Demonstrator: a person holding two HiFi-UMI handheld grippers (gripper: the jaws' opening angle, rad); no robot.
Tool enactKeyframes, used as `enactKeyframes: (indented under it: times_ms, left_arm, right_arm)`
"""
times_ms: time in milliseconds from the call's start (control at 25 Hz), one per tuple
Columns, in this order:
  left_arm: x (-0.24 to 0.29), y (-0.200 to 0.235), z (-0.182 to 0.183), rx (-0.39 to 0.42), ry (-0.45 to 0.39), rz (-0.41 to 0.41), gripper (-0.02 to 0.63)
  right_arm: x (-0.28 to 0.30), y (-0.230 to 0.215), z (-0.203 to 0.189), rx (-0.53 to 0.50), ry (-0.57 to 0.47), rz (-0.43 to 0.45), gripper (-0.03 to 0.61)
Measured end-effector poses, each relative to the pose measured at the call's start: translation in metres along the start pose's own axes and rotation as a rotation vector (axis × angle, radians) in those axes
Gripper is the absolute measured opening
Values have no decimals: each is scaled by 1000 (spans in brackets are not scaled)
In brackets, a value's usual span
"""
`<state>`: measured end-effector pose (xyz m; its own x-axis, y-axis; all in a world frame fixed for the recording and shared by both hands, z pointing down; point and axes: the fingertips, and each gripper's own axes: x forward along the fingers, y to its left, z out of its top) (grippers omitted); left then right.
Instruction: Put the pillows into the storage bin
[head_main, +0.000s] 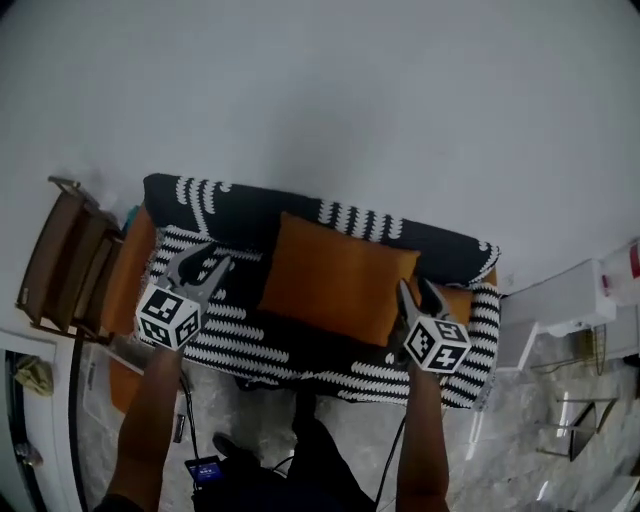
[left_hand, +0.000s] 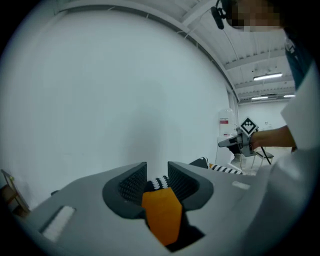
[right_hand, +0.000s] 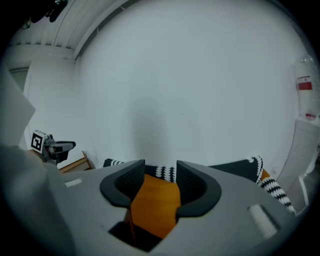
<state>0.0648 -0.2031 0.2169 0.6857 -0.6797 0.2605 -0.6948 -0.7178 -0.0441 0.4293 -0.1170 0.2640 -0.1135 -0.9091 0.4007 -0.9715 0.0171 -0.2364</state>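
Closest to the camera are the person's two forearms reaching forward, with a small dark device (head_main: 205, 468) with a lit blue screen down on the pale floor (head_main: 520, 440) between them.

At the end of the arms, the left gripper (head_main: 205, 258) hangs over the left part of the seat. Its jaws stand apart with nothing clamped; its own view just shows orange and a bit of striped fabric through the gap. The right gripper (head_main: 415, 290) is over on the other side, right by the pillow's right edge. Its jaws are spread too and the pads aren't pressing on anything, though the gap is filled with orange in its own view.

Between the two grippers is the orange pillow (head_main: 335, 275). It sits mid-seat on a black-and-white patterned throw (head_main: 250, 335) that covers most of an orange sofa (head_main: 130, 265), and its upper edge looks to be up against the throw-draped back. I can't tell for sure whether the right jaws touch it, but they're just beside it.

A wooden chair (head_main: 60, 260) stands left of the sofa, and a white unit (head_main: 550, 310) to its right. Behind everything is a plain pale wall (head_main: 320, 90).
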Motion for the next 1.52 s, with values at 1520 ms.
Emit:
enactKeyframes:
  times_ms: [1520]
  left_arm:
    - [311,-14,-385,-287,545,3,153]
  right_arm:
    - [245,-226,-341,234,574,-146,160]
